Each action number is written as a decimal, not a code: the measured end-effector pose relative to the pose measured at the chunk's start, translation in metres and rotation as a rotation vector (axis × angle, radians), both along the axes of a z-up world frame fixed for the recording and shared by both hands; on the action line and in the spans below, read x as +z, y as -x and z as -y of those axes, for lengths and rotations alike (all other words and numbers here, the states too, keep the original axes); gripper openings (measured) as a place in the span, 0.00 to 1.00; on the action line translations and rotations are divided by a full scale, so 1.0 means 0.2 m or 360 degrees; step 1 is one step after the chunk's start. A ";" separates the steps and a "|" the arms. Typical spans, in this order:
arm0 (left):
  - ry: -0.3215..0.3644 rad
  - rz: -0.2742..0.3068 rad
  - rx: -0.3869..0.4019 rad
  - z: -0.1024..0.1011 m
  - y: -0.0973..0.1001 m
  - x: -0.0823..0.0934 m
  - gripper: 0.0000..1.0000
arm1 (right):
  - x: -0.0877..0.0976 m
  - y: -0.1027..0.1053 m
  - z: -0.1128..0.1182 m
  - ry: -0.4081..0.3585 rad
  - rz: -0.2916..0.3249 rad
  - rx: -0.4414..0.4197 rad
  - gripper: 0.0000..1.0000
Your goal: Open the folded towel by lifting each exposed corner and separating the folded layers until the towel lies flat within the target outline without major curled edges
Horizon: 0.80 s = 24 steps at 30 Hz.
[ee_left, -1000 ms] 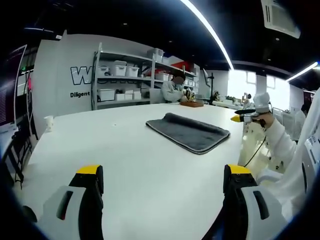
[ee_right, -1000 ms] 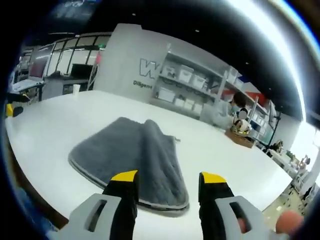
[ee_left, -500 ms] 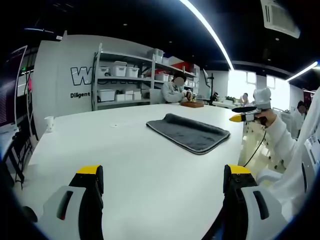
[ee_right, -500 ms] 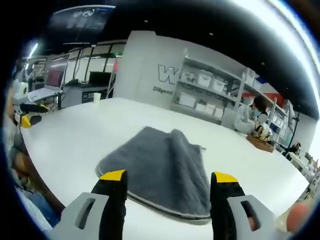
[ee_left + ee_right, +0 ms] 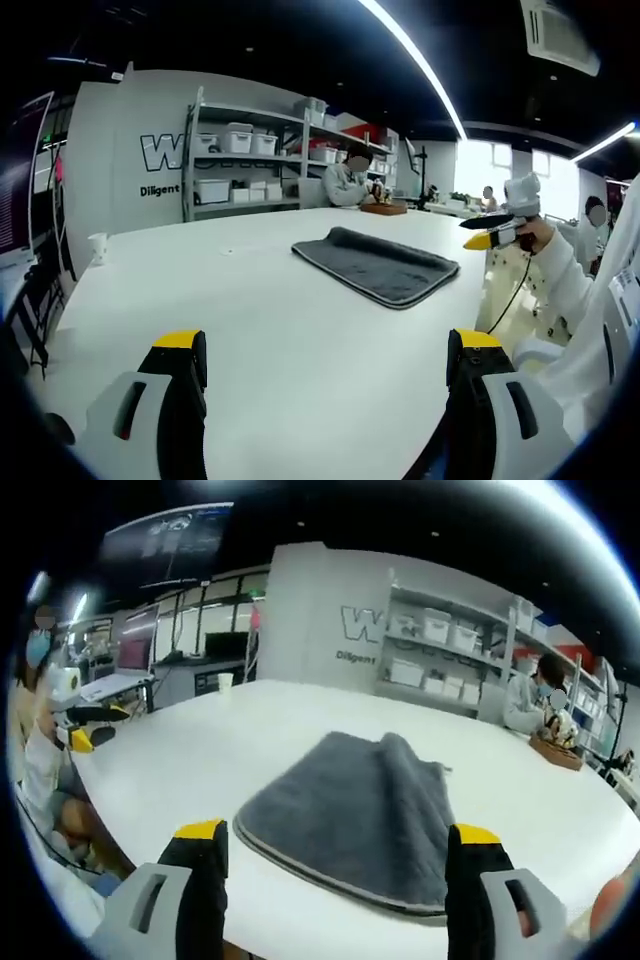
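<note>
A folded dark grey towel (image 5: 378, 264) lies on the white table (image 5: 250, 310), well ahead of my left gripper (image 5: 330, 345), which stands open over bare table with nothing between its yellow-tipped jaws. My right gripper (image 5: 490, 233) also shows at the right of the left gripper view, held in a hand above the table's far edge. In the right gripper view the towel (image 5: 355, 815) sits just beyond my open right gripper (image 5: 338, 840), its folded layers bulging in a ridge toward the far side. The left gripper (image 5: 85, 727) appears small at the left there.
Shelves with white bins (image 5: 245, 165) line the back wall. A person (image 5: 348, 180) sits at the table's far end beside a wooden object (image 5: 384, 208). A small white cup (image 5: 98, 246) stands near the table's left edge. The person's white sleeve (image 5: 570, 290) is at the right.
The right gripper's jaws have spread wider and its view has swung and come nearer the towel. In the left gripper view the right gripper has risen slightly; the left gripper has stayed still.
</note>
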<state>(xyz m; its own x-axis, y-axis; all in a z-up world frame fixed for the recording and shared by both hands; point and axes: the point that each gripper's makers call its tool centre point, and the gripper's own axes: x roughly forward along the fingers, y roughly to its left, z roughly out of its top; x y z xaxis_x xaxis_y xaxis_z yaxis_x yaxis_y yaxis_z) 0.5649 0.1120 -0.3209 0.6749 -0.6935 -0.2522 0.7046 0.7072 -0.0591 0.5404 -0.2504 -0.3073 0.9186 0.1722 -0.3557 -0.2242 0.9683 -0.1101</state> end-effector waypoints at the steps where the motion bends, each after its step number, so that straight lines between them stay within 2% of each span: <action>1: -0.0001 0.0000 0.0000 0.00 0.00 0.00 0.99 | 0.00 0.00 0.00 -0.0004 0.0000 0.0004 0.90; 8: -0.0004 -0.0003 -0.0007 0.01 0.01 -0.01 0.99 | -0.01 0.01 -0.03 -0.0026 -0.0040 0.0042 0.99; 24: -0.0013 -0.0015 -0.0016 0.02 0.01 -0.02 0.99 | -0.04 0.01 0.01 -0.0035 -0.0087 0.0023 0.99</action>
